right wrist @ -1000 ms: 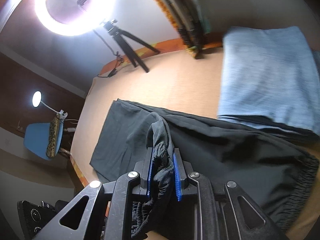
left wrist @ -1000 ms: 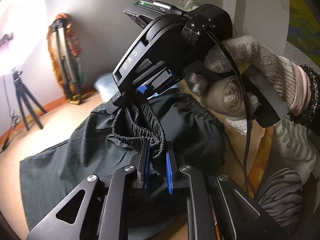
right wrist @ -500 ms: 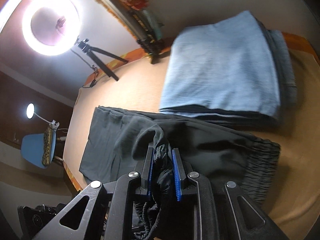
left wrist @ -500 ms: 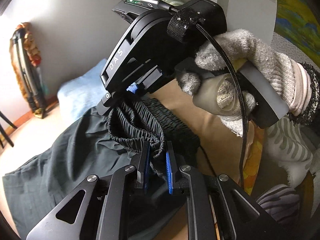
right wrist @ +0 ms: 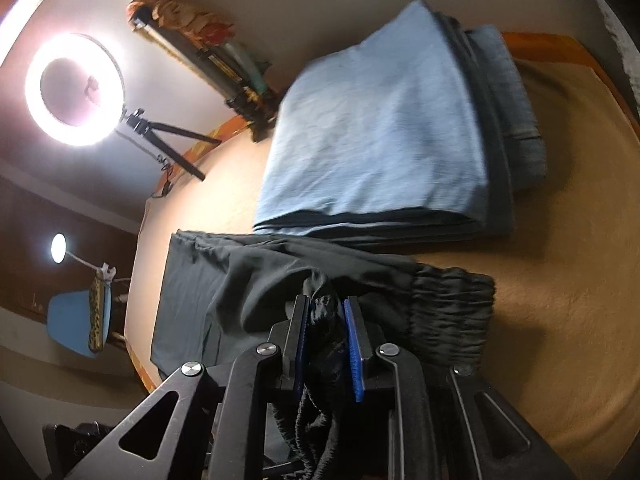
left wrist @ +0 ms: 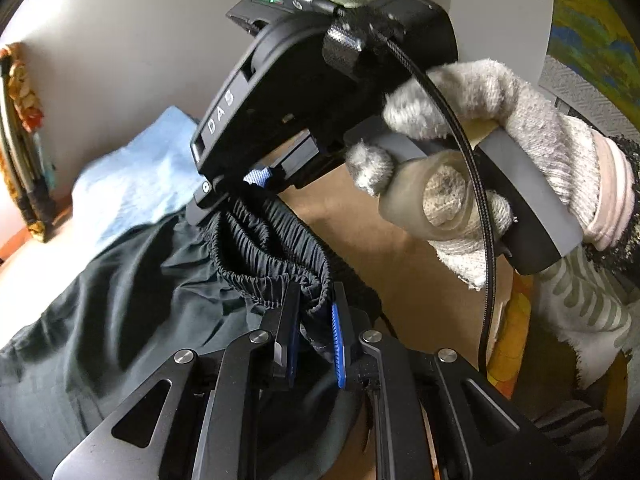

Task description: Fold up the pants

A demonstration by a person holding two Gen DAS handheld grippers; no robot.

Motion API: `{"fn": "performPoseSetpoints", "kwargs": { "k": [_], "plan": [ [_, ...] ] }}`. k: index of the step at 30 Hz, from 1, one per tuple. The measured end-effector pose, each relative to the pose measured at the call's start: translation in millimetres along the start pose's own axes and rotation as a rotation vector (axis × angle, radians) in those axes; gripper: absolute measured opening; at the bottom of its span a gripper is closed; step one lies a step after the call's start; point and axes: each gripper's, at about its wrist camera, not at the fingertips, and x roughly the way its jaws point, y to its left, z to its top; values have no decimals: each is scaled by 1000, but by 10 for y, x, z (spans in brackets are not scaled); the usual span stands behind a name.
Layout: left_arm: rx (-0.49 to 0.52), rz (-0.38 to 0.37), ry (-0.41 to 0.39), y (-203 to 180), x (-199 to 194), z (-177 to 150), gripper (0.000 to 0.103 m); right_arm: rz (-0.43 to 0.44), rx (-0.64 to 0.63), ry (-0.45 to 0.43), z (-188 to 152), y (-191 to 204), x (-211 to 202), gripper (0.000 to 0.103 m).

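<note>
The dark grey pants lie on the tan table, legs stretching left. My left gripper is shut on the gathered elastic waistband and holds it lifted. My right gripper shows just above it in the left wrist view, held by a gloved hand, also shut on the waistband. In the right wrist view the right gripper pinches bunched waistband fabric, with the rest of the pants and a ruched waistband section lying flat beyond.
A stack of folded light blue and dark garments lies on the tan table just beyond the pants. A ring light on a tripod and a rolled patterned bundle stand at the far edge by the wall.
Both grippers have carried the waistband toward the folded blue stack, which now looks nearer. The pants have bunched up under them. Both grips have stayed shut.
</note>
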Motion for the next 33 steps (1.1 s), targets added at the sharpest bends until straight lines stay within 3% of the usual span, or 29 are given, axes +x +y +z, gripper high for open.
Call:
{"fn": "performPoseSetpoints", "kwargs": {
  "k": [4,7,11,16,18,22,24,27,33],
  "plan": [
    [10,-10,27,-35,103,-34,14,35,55,-23,3,-162,-28,36],
    [11,-8,24,-40,90,-47,18,56,75,-53,-7,-235,-104,39],
    [-22,-31,39,31,-10,-32,37,31,69,-73,-46,-243,-173,41],
    [-18,-11,18,127,-453,-147,41,3,17,-97,-124,-128,-228,43],
    [-37,27,4,294,-704,-228,48,-30,-10,-88,-146,-62,-188,43],
    [-114,124,-21,709,-1152,-365,48,-100,-44,-75,-154,44,-77,41],
    [-159,201,-37,980,-1415,-469,48,-138,-66,-75,-167,120,-38,33],
    [-238,302,-46,1389,-1750,-631,48,-180,-92,-75,-220,213,-30,13],
    [-359,465,-35,1965,-2246,-1054,48,-243,-47,-128,-309,169,-245,7]
  ]
}}
